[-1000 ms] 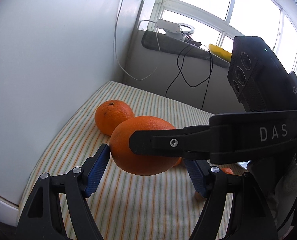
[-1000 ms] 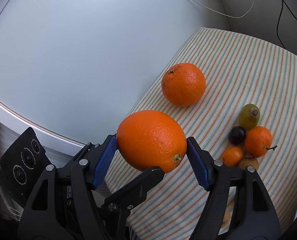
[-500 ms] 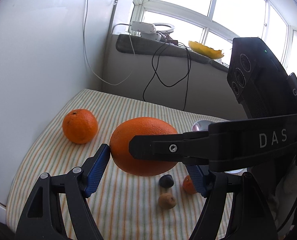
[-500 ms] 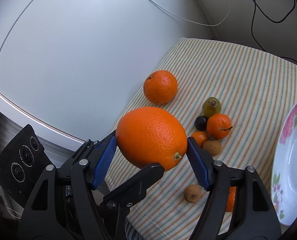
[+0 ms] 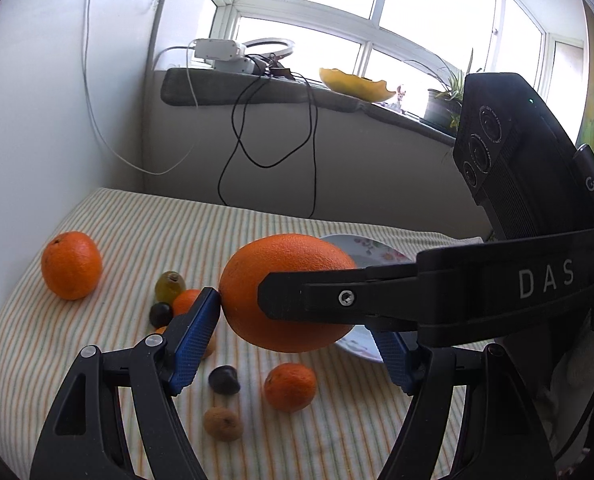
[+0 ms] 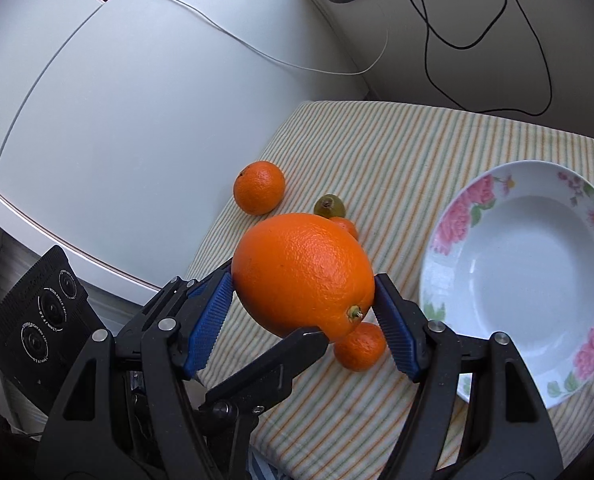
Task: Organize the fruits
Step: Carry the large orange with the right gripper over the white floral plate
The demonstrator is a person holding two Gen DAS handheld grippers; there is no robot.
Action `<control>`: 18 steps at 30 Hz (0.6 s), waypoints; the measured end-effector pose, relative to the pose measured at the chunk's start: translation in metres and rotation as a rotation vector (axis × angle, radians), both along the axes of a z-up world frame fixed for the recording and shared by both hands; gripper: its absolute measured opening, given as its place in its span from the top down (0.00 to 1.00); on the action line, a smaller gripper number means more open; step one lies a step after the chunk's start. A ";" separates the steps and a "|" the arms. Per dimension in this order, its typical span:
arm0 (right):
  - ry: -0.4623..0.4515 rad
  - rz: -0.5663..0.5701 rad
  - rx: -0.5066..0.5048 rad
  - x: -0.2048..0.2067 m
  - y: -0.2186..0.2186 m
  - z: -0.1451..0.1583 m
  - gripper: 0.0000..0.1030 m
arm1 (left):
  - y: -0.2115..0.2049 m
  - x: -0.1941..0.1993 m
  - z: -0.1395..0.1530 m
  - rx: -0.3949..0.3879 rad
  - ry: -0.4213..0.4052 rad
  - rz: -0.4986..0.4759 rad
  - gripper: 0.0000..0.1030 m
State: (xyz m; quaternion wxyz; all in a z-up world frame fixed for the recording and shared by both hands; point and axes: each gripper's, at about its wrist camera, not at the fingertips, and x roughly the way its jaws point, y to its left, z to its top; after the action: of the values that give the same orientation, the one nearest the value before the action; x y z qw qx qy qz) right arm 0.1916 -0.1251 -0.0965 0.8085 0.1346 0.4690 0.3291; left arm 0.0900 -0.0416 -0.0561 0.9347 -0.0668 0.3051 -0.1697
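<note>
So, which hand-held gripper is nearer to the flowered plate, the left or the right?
Right. The right hand-held gripper holds the large orange just beside the rim of the flowered plate. The left hand-held gripper reaches the orange from the side away from the plate.

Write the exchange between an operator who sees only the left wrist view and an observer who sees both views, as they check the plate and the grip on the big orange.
Operator: The orange hides most of the plate. Is anything in it?
Observer: No. The right wrist view shows the flowered plate holding nothing.
Operator: Does the right gripper really hold the big orange?
Observer: Yes. The right gripper presses both blue pads against the sides of the big orange.
</note>
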 end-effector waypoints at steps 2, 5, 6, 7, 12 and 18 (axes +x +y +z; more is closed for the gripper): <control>-0.001 -0.015 0.003 -0.003 -0.015 0.002 0.28 | -0.009 0.002 0.001 0.001 0.000 -0.017 0.28; -0.003 -0.040 0.000 -0.006 -0.031 0.002 0.28 | -0.020 0.008 -0.001 -0.001 0.006 -0.042 0.28; -0.003 -0.048 -0.002 -0.006 -0.035 0.002 0.28 | -0.024 0.008 -0.001 -0.002 0.007 -0.050 0.28; -0.004 -0.056 -0.005 -0.006 -0.040 0.002 0.28 | -0.028 0.010 -0.001 -0.005 0.009 -0.059 0.28; -0.003 -0.096 -0.019 -0.003 -0.064 0.001 0.28 | -0.047 0.020 -0.005 -0.012 0.028 -0.096 0.28; 0.002 -0.130 -0.022 0.007 -0.089 -0.003 0.28 | -0.067 0.037 -0.011 -0.005 0.051 -0.121 0.28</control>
State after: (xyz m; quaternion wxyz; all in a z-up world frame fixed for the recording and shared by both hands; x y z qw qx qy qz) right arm 0.1983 -0.2139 -0.0997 0.8290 0.1565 0.4637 0.2705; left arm 0.1270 -0.1084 -0.0672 0.9145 -0.0551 0.3319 -0.2250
